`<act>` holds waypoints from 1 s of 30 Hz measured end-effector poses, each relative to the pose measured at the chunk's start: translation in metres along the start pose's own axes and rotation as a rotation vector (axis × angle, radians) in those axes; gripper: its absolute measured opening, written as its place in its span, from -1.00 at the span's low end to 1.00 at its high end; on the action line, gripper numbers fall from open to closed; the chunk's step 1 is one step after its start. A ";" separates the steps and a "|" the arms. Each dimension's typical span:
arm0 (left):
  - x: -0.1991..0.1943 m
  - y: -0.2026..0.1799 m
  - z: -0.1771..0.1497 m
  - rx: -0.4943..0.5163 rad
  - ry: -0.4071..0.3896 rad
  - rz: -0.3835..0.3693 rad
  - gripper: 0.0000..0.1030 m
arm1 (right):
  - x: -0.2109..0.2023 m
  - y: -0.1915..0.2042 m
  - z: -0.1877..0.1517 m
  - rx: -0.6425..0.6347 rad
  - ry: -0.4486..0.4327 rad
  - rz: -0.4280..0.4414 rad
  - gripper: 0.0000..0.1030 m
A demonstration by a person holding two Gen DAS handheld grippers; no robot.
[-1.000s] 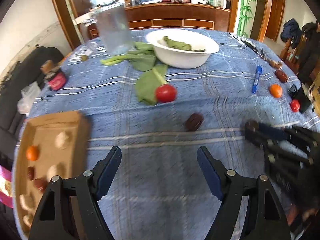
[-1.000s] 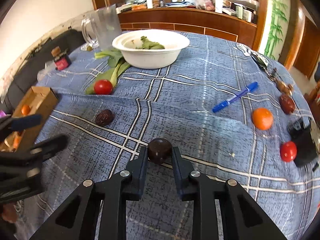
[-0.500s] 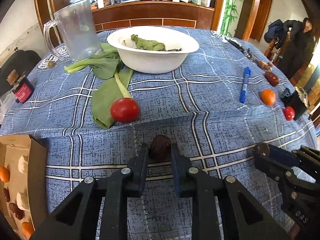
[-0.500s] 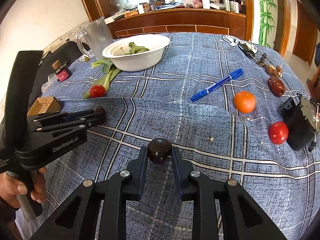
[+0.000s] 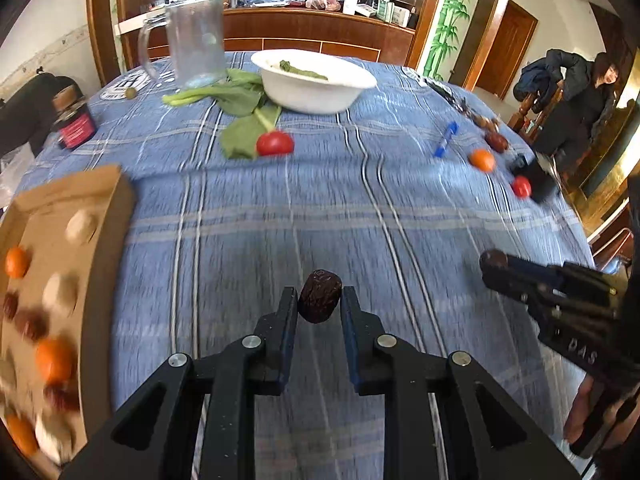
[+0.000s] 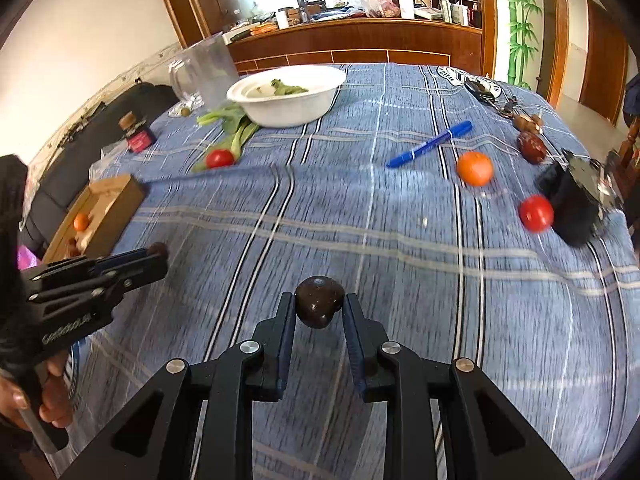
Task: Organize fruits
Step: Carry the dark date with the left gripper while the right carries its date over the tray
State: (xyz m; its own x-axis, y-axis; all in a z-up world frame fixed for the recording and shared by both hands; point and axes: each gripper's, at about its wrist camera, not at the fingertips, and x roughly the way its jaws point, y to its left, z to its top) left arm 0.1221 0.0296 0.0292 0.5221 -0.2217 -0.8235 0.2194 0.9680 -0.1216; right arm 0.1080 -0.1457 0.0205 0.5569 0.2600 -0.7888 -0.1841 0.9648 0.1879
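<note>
My left gripper (image 5: 319, 300) is shut on a wrinkled dark date (image 5: 320, 296) and holds it above the blue cloth. My right gripper (image 6: 319, 306) is shut on a smooth dark brown fruit (image 6: 319, 307). A cardboard tray (image 5: 102, 248) with oranges, dates and pale round fruits lies at the left; it also shows in the right wrist view (image 6: 116, 196). Loose on the cloth are a tomato (image 5: 275, 143) by the greens, an orange (image 6: 475, 168), a second tomato (image 6: 536, 213) and a date (image 6: 531, 147).
A white bowl (image 6: 288, 110) with greens, leafy stalks (image 5: 240, 100), a clear jug (image 5: 196, 42), a small red-labelled jar (image 5: 75, 124), a blue pen (image 6: 430, 144), keys (image 6: 486, 90) and a black object (image 6: 572, 204) lie on the table. A person stands at the far right.
My left gripper closed on the date on the cloth, then lifted it and drew back left toward the tray. My right gripper kept hold of its fruit.
</note>
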 end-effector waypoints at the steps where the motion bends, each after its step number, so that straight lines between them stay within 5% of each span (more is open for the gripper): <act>1: -0.005 -0.002 -0.009 0.002 0.005 -0.005 -0.60 | -0.003 0.002 -0.005 -0.003 0.003 -0.002 -0.50; 15: -0.066 0.010 -0.067 -0.020 -0.021 -0.049 -0.60 | -0.036 0.042 -0.060 0.002 0.026 -0.028 -0.50; 30: -0.114 0.045 -0.074 -0.038 -0.092 -0.047 -0.59 | -0.044 0.104 -0.050 -0.059 0.001 -0.016 -0.50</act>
State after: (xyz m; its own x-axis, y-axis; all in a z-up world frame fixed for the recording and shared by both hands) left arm 0.0119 0.1066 0.0765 0.5858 -0.2752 -0.7623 0.2149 0.9597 -0.1813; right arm 0.0236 -0.0588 0.0453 0.5597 0.2441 -0.7919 -0.2222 0.9648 0.1403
